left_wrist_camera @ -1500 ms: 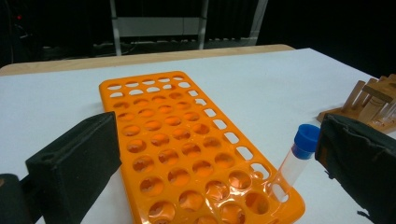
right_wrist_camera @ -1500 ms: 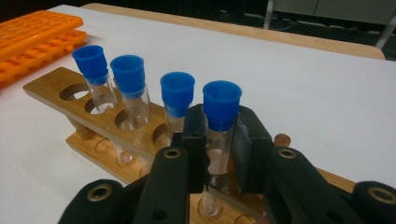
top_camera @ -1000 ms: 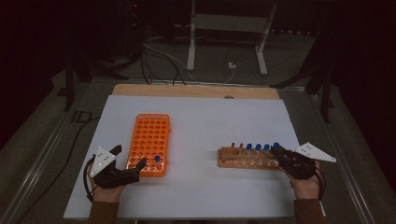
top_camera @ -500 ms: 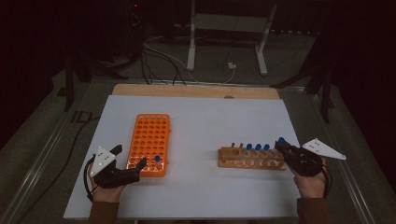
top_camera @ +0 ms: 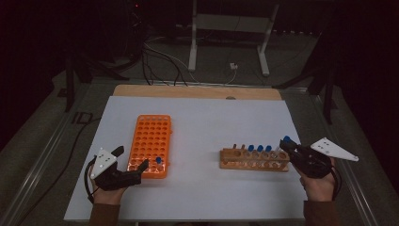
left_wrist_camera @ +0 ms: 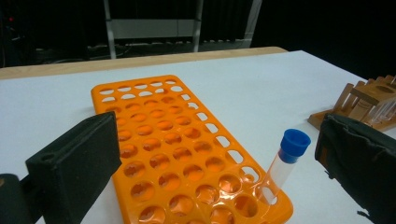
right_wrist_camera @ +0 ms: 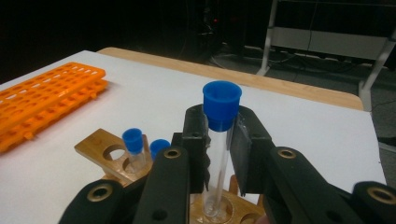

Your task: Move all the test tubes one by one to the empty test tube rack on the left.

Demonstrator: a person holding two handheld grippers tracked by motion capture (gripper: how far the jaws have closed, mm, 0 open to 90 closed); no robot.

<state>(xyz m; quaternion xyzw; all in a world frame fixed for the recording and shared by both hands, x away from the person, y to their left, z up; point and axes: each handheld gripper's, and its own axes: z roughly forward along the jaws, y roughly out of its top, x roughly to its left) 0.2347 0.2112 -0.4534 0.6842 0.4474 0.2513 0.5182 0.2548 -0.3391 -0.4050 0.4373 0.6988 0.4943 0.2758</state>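
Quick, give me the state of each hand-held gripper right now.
Left hand-held gripper: open, holding nothing, jaws either side of the orange rack's near corner.
Right hand-held gripper: shut on a blue-capped tube above the wooden rack.

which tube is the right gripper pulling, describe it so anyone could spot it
Find the wooden rack on the right of the white table. At its right end stands a clear tube with a blue cap. Unlike its neighbours, it is clamped between the right gripper pads and stands higher.
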